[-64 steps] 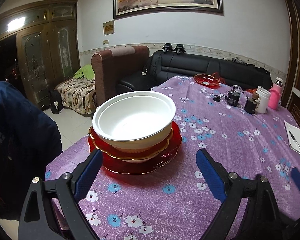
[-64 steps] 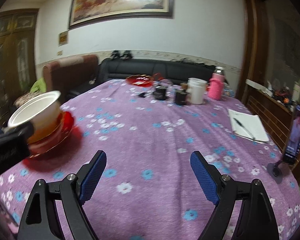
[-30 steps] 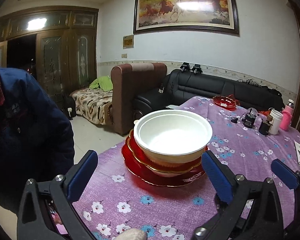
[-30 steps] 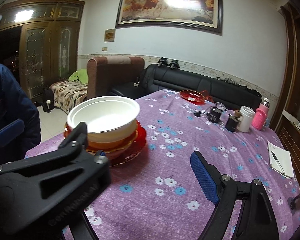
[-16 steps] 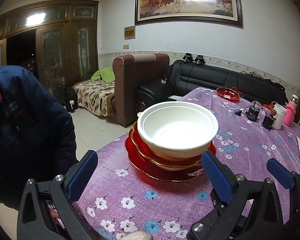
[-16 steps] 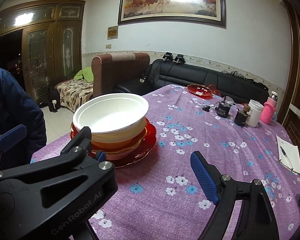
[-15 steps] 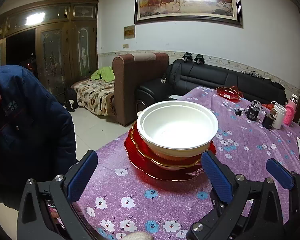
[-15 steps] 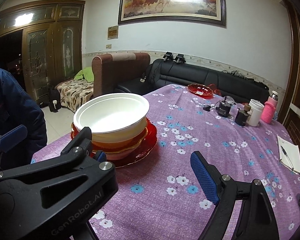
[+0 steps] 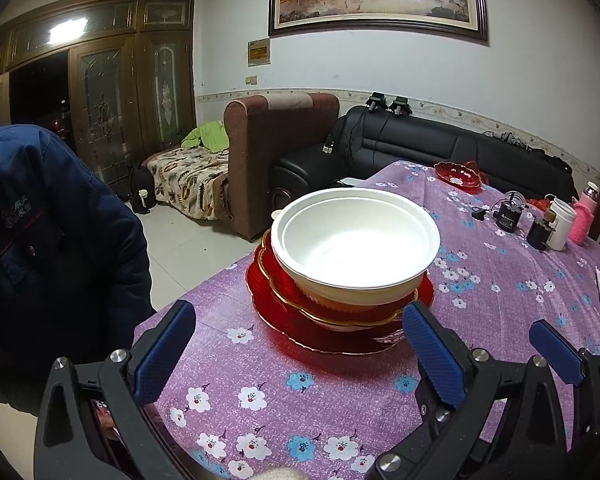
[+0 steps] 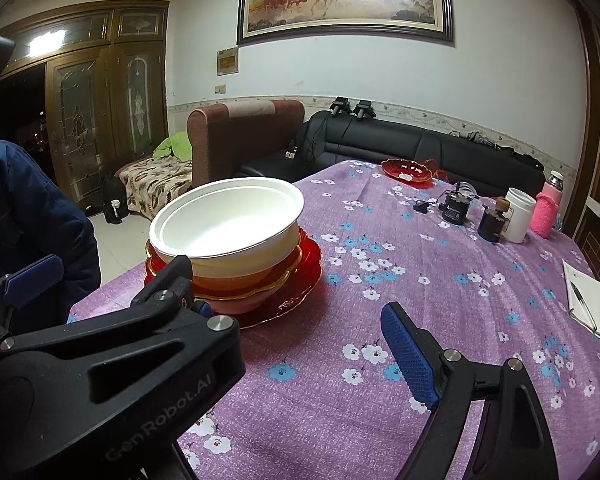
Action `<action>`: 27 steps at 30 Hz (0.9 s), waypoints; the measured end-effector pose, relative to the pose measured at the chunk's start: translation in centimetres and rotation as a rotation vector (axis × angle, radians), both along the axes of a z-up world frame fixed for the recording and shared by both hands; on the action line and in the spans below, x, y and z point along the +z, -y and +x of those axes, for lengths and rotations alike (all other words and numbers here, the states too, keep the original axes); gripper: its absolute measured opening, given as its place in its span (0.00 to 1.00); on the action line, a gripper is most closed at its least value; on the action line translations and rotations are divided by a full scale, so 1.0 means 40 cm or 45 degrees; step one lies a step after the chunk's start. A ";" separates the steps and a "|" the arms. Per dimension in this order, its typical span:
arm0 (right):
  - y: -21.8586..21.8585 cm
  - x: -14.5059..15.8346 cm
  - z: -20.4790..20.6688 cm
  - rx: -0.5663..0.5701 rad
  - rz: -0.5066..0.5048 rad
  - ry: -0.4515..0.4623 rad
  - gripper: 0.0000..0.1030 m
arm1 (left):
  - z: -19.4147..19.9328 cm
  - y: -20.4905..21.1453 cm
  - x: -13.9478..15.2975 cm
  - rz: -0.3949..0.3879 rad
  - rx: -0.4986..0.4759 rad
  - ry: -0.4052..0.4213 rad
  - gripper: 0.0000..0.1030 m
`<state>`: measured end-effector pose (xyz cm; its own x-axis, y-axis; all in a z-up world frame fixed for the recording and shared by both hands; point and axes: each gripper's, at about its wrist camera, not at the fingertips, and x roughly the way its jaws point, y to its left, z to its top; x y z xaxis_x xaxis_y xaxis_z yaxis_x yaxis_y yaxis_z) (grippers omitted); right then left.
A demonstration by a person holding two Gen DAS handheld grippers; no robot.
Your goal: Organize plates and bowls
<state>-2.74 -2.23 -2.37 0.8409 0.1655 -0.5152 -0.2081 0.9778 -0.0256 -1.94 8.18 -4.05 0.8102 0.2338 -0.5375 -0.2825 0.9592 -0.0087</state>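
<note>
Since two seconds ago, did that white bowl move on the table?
No. The white bowl sits on the same red plates near the table's corner; only the cameras shifted.

The white bowl (image 9: 356, 248) looks smooth and matt. The red plate (image 9: 340, 336) under it is shiny like glass, with a gold edge. The purple tablecloth (image 9: 500, 280) looks soft and bumpy. The black sofa (image 9: 440, 148) is shiny leather.

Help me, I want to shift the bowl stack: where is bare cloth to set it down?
Free: the cloth between the stack and the notebook. Crowded: the far edge, with red dish, white cup and pink bottle.
</note>
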 end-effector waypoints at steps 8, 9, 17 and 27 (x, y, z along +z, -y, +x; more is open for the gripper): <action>0.001 -0.002 -0.003 -0.002 0.004 0.006 0.87 | -0.009 0.008 0.009 0.059 0.029 0.031 1.00; 0.005 -0.002 -0.004 -0.006 0.009 0.010 0.87 | -0.009 0.011 0.010 0.068 0.028 0.031 1.00; 0.032 -0.002 -0.009 -0.006 0.053 0.009 0.88 | -0.009 0.037 0.013 0.120 0.050 0.013 1.00; 0.038 0.001 -0.016 0.004 0.077 0.015 0.88 | -0.022 0.042 0.022 0.112 0.038 0.020 1.00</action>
